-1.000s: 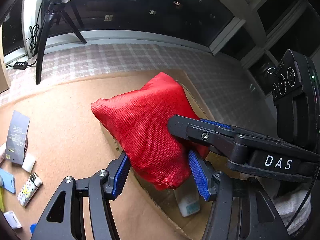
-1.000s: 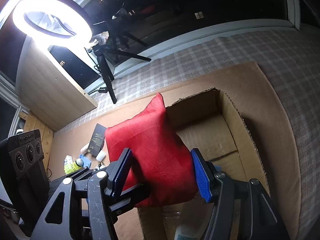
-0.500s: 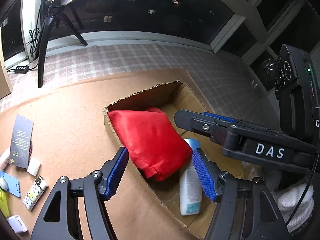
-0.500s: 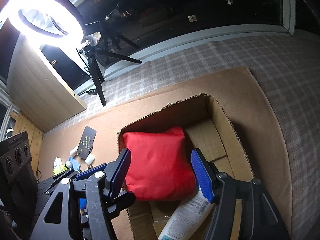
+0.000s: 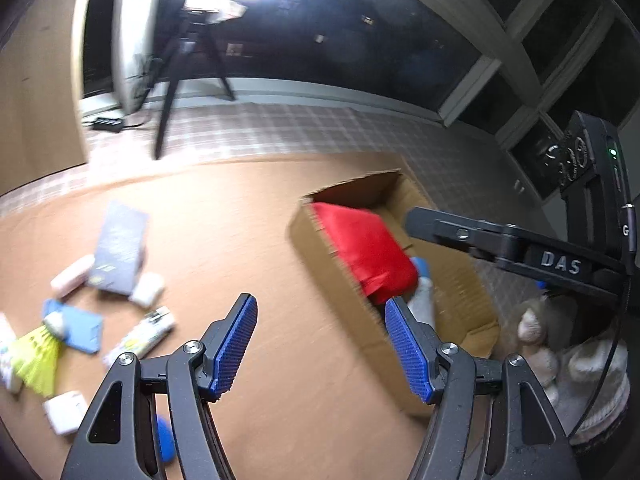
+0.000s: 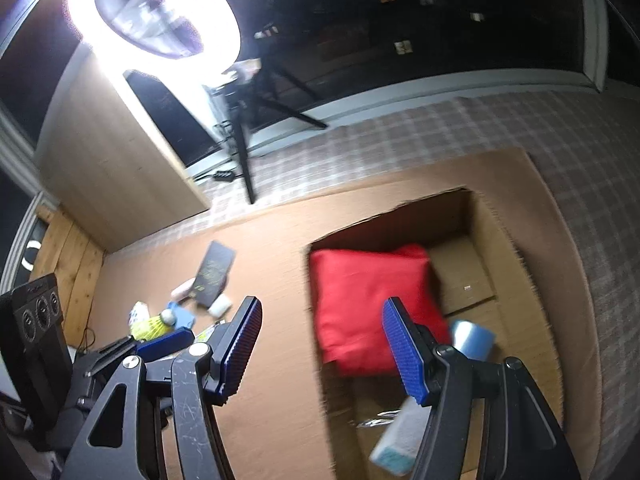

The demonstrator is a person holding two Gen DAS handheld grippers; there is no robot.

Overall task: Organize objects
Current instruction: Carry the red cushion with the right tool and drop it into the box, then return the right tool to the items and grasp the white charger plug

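A red cushion (image 5: 364, 248) (image 6: 368, 304) lies inside the open cardboard box (image 5: 320, 272) (image 6: 508, 264), against its left wall. Beside it in the box lies a white bottle (image 6: 400, 436) with a blue cap (image 6: 472, 340). My left gripper (image 5: 320, 312) is open and empty above the brown mat, just left of the box. My right gripper (image 6: 322, 320) is open and empty over the box's left edge, with the cushion below its right finger. Loose on the mat to the left are a dark booklet (image 5: 120, 248), a blue card (image 5: 80, 328), a yellow shuttlecock (image 5: 38, 356) and a patterned lighter (image 5: 140, 336).
A ring light (image 6: 156, 12) on a black tripod (image 6: 244, 160) stands on the plaid floor behind the mat, next to a wooden cabinet (image 6: 112, 168). Fluffy beige slippers (image 5: 560, 360) sit right of the box. A white case (image 5: 64, 412) and a blue ball (image 5: 164, 444) lie near my left gripper.
Both grippers let go of the red cushion, which dropped from between them into the box. Both then drew back and up, and the left one swung left over the mat.
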